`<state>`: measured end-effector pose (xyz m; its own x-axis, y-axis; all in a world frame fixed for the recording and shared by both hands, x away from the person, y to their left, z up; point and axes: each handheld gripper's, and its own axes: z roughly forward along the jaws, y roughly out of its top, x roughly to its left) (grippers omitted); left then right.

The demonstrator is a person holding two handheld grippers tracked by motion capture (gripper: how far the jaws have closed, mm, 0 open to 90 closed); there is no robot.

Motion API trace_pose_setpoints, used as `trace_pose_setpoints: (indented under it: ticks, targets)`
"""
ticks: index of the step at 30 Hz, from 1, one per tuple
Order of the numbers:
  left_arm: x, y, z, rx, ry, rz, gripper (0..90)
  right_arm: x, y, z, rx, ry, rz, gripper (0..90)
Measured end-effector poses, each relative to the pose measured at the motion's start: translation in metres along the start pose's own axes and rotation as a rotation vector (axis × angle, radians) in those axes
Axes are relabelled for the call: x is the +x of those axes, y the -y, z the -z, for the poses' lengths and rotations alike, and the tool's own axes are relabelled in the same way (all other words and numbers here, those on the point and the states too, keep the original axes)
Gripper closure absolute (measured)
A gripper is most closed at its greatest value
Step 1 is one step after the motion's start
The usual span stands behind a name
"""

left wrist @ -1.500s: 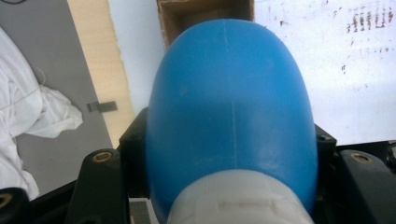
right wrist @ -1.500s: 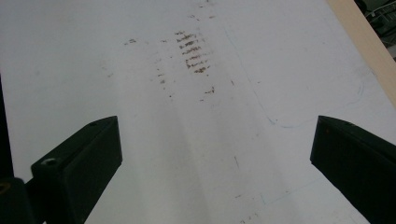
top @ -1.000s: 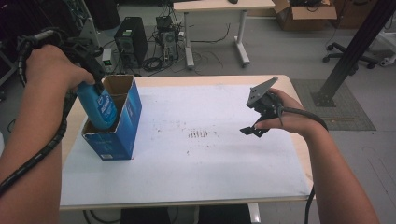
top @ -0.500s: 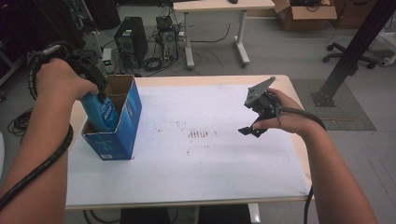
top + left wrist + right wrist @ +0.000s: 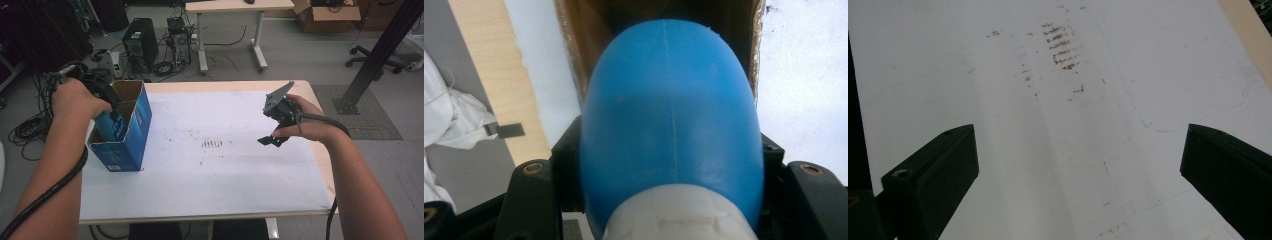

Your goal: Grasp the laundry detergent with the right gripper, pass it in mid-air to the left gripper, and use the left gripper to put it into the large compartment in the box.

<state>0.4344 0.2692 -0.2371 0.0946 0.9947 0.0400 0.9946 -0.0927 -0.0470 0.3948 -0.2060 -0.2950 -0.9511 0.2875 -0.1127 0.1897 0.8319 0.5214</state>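
L gripper: clamped on blue plastic bottle, white cap toward gripper.
Bottle: partly inside open blue cardboard box, box on bench left end.
R gripper: jaws wide, empty, well right of box.

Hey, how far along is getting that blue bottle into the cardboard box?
Done: the left tool has the blue plastic bottle with a white cap clamped and lowered partway into the open blue cardboard box, its base pointing into the brown interior. In hand: the lowering itself. Left: setting it down and letting go. The right tool hangs open above the white tabletop, holding nothing.
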Motion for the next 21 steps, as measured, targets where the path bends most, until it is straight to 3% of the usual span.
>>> trace_pose_setpoints:
  ticks: [7,10,21]
  targets:
    - [0.001,-0.001,-0.010,-0.001,-0.006,0.004,38.6,-0.002,0.000,-0.002,0.023,-0.007,-0.005,2.2]
    - [0.002,-0.001,-0.017,-0.006,-0.006,0.001,38.6,-0.002,0.002,-0.003,0.008,-0.007,-0.009,2.2]
    - [-0.001,-0.004,-0.037,0.024,-0.002,-0.006,38.6,-0.001,0.005,-0.004,0.013,-0.002,-0.014,2.3]
